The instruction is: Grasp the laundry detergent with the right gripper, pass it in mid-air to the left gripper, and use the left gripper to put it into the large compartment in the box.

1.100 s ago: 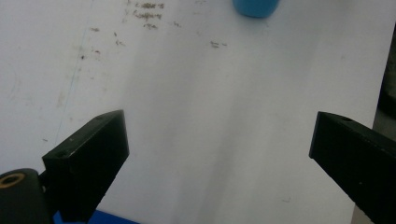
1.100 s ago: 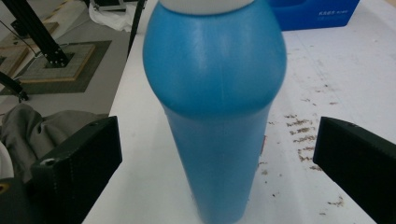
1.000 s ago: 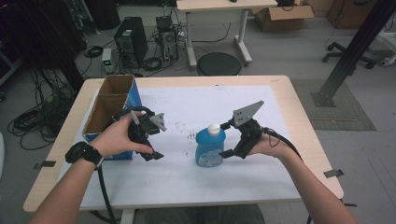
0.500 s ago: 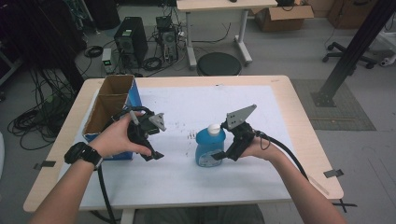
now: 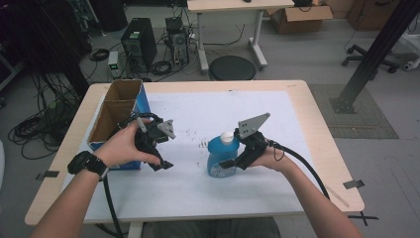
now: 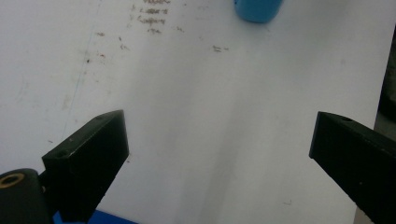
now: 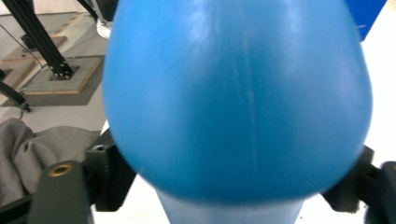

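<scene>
Blue bottle [image 5: 219, 157] stood upright on desk [image 5: 297, 124] right of cardboard box [image 5: 115, 114], between right tongs [image 5: 229, 163], whose jaws had just been closing onto its sides; left tongs [image 5: 166, 166] wide, empty, farther off.

A light wooden table [image 5: 317, 129] carries a large white sheet [image 5: 198, 188] that covers most of its top, leaving a bare wood border round the edges. The sheet bears small dark scribbles [image 5: 203, 145] near its middle. A blue bottle [image 5: 220, 156] with a white cap stands upright on the sheet, right of the scribbles. At the table's left side sits an open cardboard box [image 5: 116, 111] with blue outer walls, partly on the sheet.
</scene>
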A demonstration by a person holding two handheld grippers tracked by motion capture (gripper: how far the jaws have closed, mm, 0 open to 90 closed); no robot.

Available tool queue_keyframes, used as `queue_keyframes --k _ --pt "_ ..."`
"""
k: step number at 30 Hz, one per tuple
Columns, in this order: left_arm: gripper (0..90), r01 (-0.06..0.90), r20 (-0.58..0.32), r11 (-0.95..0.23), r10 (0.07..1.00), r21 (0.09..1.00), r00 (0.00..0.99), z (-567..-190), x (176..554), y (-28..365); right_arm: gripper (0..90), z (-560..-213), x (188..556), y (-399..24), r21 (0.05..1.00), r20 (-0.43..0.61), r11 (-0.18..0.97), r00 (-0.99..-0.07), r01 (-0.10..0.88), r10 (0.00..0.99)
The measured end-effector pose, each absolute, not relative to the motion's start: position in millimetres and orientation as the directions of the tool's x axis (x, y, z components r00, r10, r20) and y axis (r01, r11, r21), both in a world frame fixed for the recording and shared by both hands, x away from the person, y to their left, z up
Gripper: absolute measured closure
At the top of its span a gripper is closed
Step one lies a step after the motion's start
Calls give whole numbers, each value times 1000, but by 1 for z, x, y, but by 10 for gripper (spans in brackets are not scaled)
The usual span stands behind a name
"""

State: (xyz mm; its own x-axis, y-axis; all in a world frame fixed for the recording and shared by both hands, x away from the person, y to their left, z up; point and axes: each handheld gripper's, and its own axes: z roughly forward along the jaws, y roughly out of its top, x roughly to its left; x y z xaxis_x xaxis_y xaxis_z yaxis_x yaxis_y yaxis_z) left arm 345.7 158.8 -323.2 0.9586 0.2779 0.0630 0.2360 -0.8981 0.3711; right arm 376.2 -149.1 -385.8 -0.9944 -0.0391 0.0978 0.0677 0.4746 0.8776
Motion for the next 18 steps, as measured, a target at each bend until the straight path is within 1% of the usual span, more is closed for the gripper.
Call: queue_keyframes --k 10,12,18 --pt "53 238 63 -896 280 374 958 -323 345 157 289 -388 376 -151 883 83 465 -996 55 -39" --pt "53 226 67 -900 269 372 961 -323 346 156 292 -389 376 -151 882 86 468 -995 57 -41" --pt "53 232 66 -897 275 375 959 -324 345 155 313 -388 376 -151 886 81 461 -996 53 -42"
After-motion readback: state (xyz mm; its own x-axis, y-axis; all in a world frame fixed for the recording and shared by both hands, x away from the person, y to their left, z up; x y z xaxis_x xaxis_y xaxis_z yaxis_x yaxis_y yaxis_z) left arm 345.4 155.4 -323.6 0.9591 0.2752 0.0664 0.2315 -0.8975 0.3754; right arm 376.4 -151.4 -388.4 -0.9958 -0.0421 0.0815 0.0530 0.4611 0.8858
